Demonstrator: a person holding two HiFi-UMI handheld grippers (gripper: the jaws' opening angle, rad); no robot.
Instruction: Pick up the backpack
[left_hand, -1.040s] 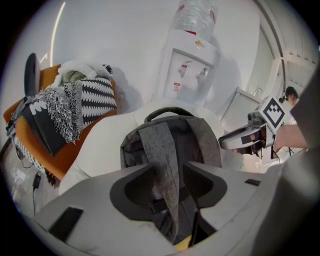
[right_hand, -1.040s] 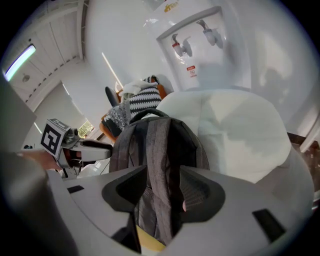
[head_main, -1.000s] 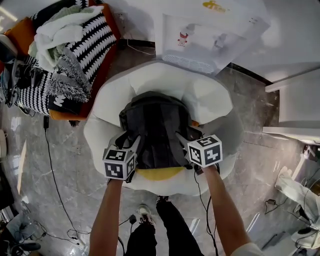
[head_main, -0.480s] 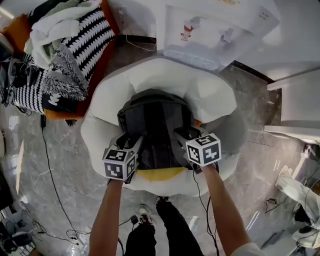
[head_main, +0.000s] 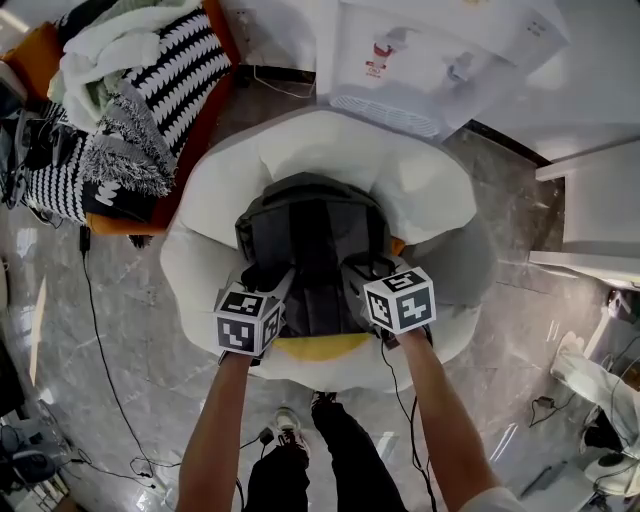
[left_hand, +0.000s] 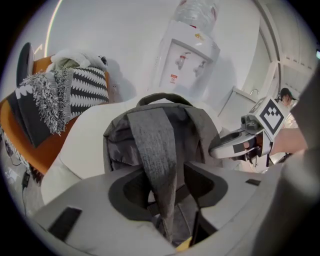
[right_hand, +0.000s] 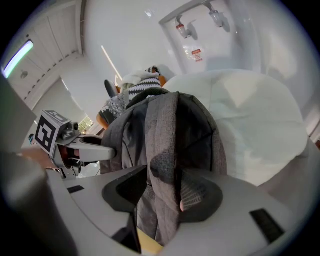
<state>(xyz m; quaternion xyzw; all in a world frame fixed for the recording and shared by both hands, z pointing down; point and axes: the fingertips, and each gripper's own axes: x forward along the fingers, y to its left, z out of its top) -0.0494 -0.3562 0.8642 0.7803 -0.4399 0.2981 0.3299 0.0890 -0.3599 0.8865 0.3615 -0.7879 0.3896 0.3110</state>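
Backpack (head_main: 315, 250): grey, lying on white beanbag (head_main: 330, 150)
Left gripper (left_hand: 167, 187): jaws just opened wide, shoulder strap (left_hand: 155, 145) loose between them
Right gripper (right_hand: 165, 187): jaws apart around other strap (right_hand: 162, 145)

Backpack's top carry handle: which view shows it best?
The left gripper view. There the carry handle stands up as a clear loop above the backpack. The head view looks straight down, so the handle is at most a thin dark edge at the backpack's far end. In the right gripper view the handle cannot be made out.
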